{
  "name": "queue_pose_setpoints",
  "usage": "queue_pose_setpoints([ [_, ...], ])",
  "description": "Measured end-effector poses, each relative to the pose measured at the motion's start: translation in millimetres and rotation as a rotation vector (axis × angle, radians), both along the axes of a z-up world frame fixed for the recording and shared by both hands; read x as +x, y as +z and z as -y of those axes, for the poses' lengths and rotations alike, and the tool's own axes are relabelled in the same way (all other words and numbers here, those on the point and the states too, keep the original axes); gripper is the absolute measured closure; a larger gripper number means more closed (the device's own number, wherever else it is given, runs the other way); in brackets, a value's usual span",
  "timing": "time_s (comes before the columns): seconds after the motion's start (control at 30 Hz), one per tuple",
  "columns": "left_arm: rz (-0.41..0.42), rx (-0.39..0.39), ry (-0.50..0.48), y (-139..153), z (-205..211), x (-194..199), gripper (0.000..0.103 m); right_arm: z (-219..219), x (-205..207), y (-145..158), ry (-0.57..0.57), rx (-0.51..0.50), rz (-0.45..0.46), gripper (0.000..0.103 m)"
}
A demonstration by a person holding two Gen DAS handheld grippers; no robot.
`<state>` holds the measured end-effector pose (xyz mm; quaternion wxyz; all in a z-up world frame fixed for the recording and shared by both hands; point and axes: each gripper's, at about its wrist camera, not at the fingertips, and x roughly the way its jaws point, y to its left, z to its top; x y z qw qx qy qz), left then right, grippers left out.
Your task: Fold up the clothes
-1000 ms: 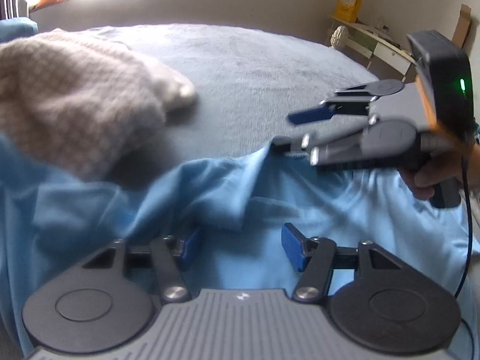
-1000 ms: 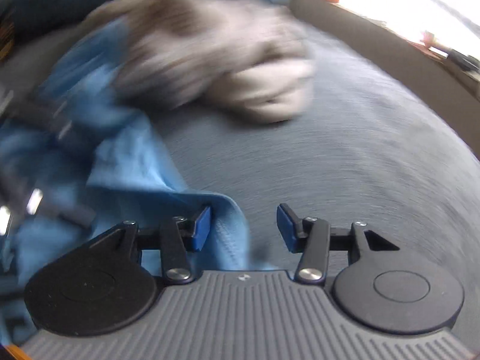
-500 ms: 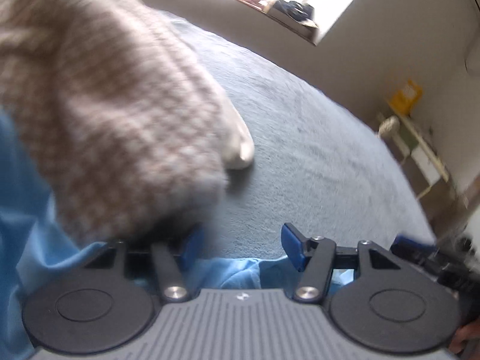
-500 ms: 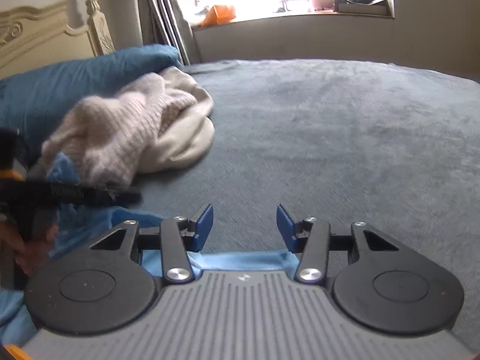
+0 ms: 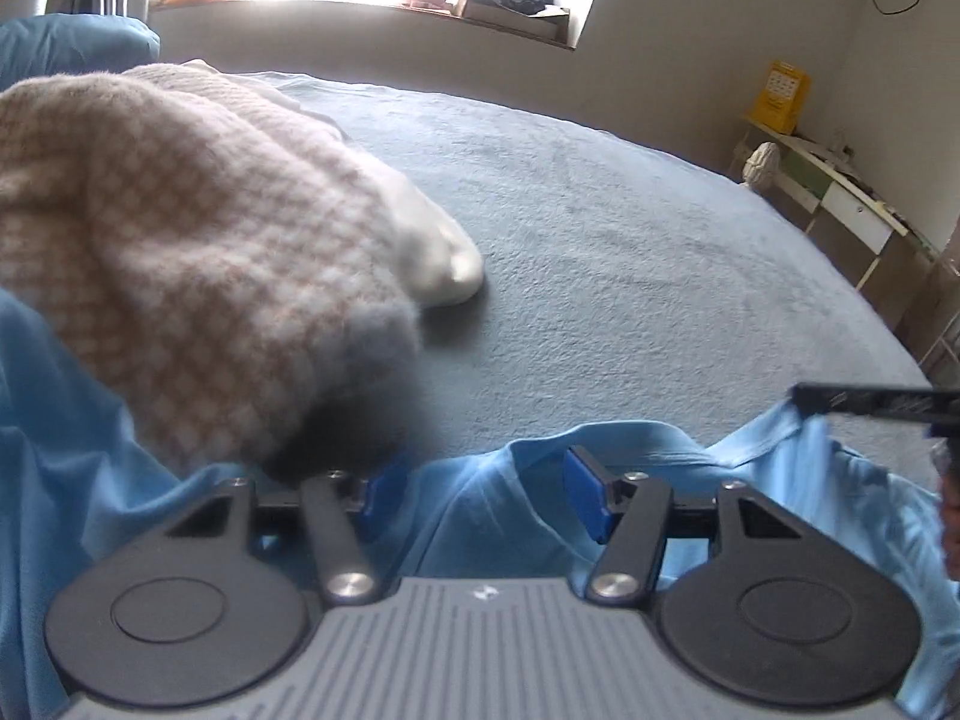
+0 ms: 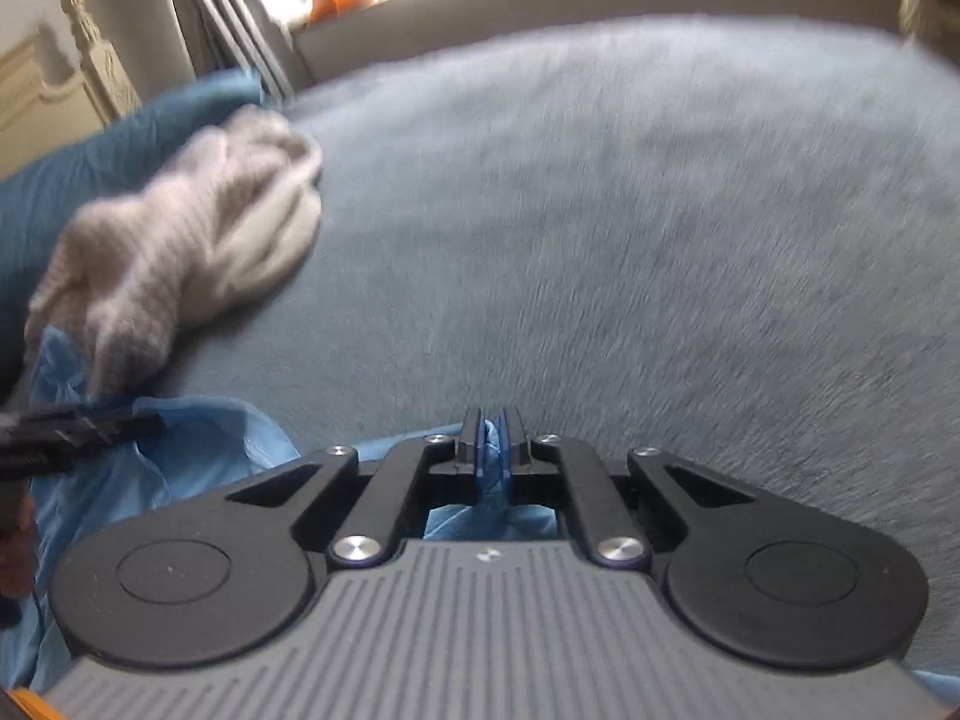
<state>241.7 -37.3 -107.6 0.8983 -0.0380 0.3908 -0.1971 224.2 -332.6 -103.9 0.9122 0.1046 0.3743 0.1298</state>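
My right claw pinches the blue shirt; my left claw, lower centre, gapes empty, so lifting may bunch it.

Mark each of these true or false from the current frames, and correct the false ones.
1. The right tool is shut on the light blue garment. True.
2. The left tool is shut on the garment. False: it is open, fabric between its pads unpinched.
3. The beige knit sweater lies folded flat. False: it is a crumpled heap.
4. The sweater lies on the grey-blue bedspread. True.
5. A yellow box lies on the bedspread. False: it stands on the side desk.
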Motion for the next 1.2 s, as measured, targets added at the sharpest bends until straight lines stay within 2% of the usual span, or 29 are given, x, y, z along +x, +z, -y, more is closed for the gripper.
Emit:
queue_pose_setpoints([
  [0.13,0.007,0.018,0.012,-4.7,1.7,2.7,0.043,9.7,-11.8,-2.5,-0.071,0.009,0.029,0.100],
  [0.3,0.020,0.039,0.016,-7.4,4.5,0.9,0.043,21.2,0.1,-25.2,-0.172,0.074,-0.006,0.096],
  [0.33,0.021,0.033,0.017,-6.4,3.2,0.1,0.043,25.9,1.2,-24.8,-0.191,0.107,-0.009,0.096],
  [0.43,0.017,0.006,0.033,1.0,-6.6,-3.0,0.043,41.9,-4.6,-15.3,-0.228,0.197,0.018,0.086],
  [0.5,0.017,-0.008,0.048,9.3,-16.1,-5.8,0.043,50.9,-14.6,-3.7,-0.220,0.208,0.031,0.085],
  [0.67,0.056,0.023,0.090,44.9,-43.6,-21.8,0.043,49.9,-36.6,12.7,-0.048,0.165,-0.037,0.084],
  [0.77,0.083,0.029,0.150,68.5,-67.2,-32.1,0.043,34.8,-39.1,0.6,0.076,0.132,-0.111,0.087],
  [0.83,0.094,0.007,0.209,82.4,-86.8,-37.2,0.043,29.7,-32.3,-17.5,0.021,0.027,-0.150,0.089],
  [0.87,0.099,-0.002,0.238,89.3,-97.7,-39.9,0.043,34.4,-27.4,-25.7,-0.032,0.006,-0.138,0.100],
  [0.9,0.105,-0.008,0.267,96.2,-108.5,-42.5,0.043,44.5,-24.3,-29.6,-0.107,0.047,-0.116,0.101],
  [0.97,0.121,0.000,0.315,108.2,-127.8,-46.1,0.042,64.6,-26.7,-25.3,-0.308,0.140,-0.070,0.093],
  [1.0,0.129,0.005,0.337,113.4,-137.4,-48.1,0.041,70.8,-29.8,-21.7,-0.342,0.193,-0.044,0.093],
  [1.1,0.140,0.030,0.385,121.9,-168.9,-58.3,0.038,71.0,-37.5,-11.3,-0.314,0.328,-0.031,0.092],
  [1.2,0.107,0.021,0.440,116.8,-198.1,-62.8,0.034,46.0,-40.9,-3.4,-0.212,0.404,-0.065,0.092],
])
